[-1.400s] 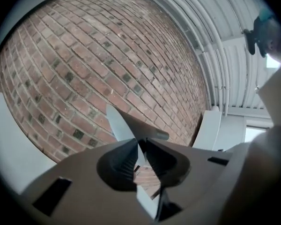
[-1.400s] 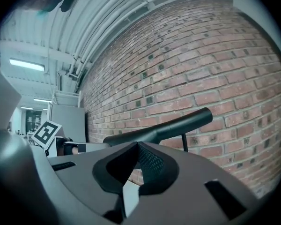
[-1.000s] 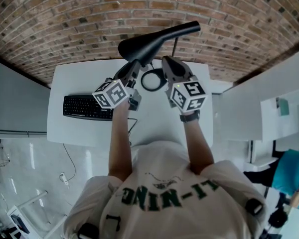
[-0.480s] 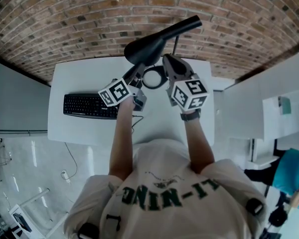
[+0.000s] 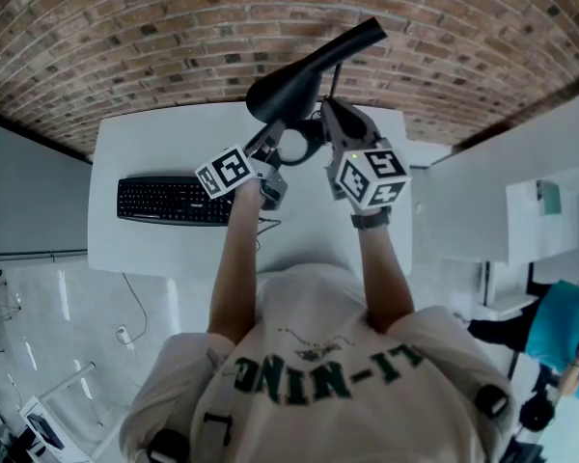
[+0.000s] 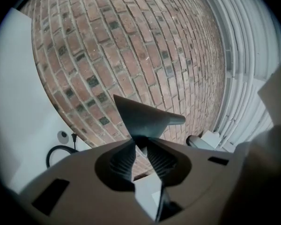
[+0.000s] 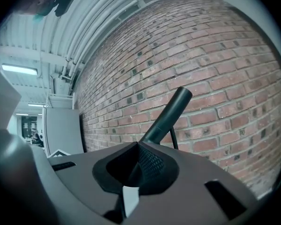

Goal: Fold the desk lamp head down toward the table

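Note:
The black desk lamp stands at the far edge of the white table (image 5: 154,152). Its cone-shaped head (image 5: 285,90) tilts, with the tube end pointing up to the right, and its ring base (image 5: 291,163) lies below. My left gripper (image 5: 275,128) reaches in from the left. In the left gripper view its jaws (image 6: 141,143) pinch the rim of the lamp head (image 6: 140,116). My right gripper (image 5: 326,109) comes in from the right. In the right gripper view it (image 7: 139,146) is shut on the lamp's tube (image 7: 171,111), which rises out of the jaws.
A black keyboard (image 5: 174,201) lies on the left of the table. A brick wall (image 5: 174,27) stands right behind the lamp. A black cable (image 6: 56,151) loops on the table by the wall. White furniture (image 5: 482,210) stands to the right.
The left gripper has sunk and rolled with the lamp head's rim in it. The head has shifted right and its tube end points higher. The right gripper has hardly moved.

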A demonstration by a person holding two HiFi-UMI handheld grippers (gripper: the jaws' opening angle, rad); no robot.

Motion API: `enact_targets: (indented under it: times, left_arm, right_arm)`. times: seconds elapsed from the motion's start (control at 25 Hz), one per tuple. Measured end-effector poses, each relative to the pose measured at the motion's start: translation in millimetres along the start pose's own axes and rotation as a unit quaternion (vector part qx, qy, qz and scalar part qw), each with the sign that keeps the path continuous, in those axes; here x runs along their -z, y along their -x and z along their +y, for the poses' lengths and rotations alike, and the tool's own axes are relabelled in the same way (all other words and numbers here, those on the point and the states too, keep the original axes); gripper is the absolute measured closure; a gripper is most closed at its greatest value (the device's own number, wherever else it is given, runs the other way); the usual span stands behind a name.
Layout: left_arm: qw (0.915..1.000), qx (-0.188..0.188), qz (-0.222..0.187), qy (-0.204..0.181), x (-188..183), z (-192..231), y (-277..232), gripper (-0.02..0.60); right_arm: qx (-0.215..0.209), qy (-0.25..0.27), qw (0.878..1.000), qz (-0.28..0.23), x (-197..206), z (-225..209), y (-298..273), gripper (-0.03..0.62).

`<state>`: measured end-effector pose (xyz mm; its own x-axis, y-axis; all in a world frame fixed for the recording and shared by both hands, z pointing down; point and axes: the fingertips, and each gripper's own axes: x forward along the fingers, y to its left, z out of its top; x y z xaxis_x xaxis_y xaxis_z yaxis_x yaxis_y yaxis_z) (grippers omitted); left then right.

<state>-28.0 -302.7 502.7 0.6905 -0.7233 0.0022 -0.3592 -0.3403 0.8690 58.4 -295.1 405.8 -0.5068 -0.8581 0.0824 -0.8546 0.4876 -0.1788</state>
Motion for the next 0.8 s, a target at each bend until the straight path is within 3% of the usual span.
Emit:
enact_targets:
  times: [0.8]
  left_arm:
    - [0.9923,0.051,0.008,0.113,29,12,-30,0.515]
  right_arm:
    - [0.020,-0.003,1.000,0.000,2,-16,9,0.591]
